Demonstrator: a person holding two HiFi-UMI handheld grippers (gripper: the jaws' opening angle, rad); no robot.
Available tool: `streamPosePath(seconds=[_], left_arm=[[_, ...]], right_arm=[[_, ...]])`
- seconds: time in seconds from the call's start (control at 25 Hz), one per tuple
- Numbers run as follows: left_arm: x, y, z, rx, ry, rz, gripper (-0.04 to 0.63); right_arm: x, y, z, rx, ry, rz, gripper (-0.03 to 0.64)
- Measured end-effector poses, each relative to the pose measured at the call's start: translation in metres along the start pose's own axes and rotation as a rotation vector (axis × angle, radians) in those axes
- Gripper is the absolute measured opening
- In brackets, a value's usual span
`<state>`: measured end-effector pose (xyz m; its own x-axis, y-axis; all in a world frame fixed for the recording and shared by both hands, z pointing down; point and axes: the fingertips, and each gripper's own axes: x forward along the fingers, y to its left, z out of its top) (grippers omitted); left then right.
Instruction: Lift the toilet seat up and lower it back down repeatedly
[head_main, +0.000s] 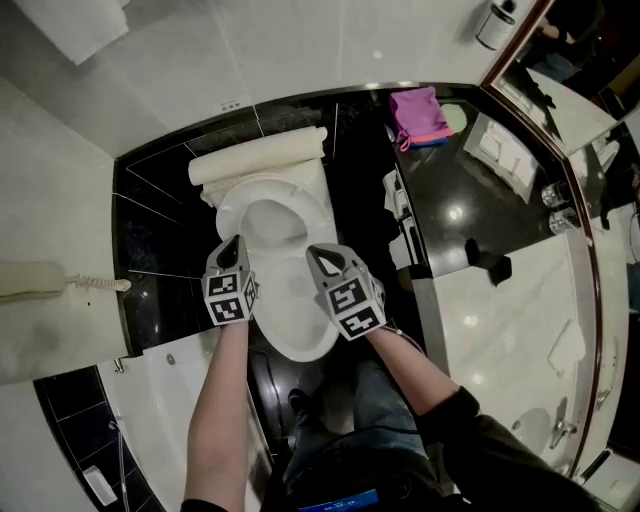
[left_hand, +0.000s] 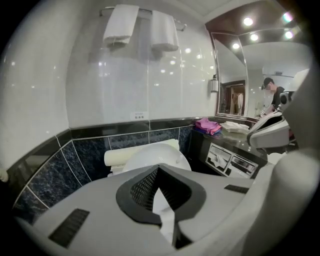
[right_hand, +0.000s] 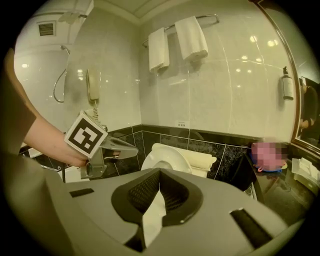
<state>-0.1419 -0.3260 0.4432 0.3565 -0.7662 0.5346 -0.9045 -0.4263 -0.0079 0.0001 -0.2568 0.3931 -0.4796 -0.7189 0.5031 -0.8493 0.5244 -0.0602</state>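
- Left gripper (left_hand: 158, 170): jaws pressed together, nothing between them.
- Right gripper (right_hand: 160, 172): jaws also pressed together and empty.
- In the head view both grippers are in the middle of the frame, over the bowl (head_main: 300, 330), one at each edge of it.
- The seat (head_main: 268, 215) is just above them in the frame. It stands raised and leans toward the cream tank (head_main: 258, 158).
- A pink cloth (head_main: 420, 112) lies on the dark counter (head_main: 450, 190), upper right.
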Motion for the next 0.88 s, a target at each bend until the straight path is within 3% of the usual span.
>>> streamPosePath(seconds=[0.24, 0.56, 0.88], left_arm=[[-0.098, -0.023, 0.018, 0.041, -0.054, -0.040, -0.014], [-0.221, -0.042, 0.008, 0.052, -0.110, -0.072, -0.014], [-0.320, -0.055, -0.021, -0.005, -0.141, -0.107, -0.014]], right_arm=[[-0.057, 0.037, 0.008, -0.006, -0.011, -0.045, 0.017], [-0.137, 0.095, 0.001, 0.009, -0.031, -0.099, 0.017], [-0.191, 0.153, -0.018, -0.007, -0.046, -0.123, 0.017]])
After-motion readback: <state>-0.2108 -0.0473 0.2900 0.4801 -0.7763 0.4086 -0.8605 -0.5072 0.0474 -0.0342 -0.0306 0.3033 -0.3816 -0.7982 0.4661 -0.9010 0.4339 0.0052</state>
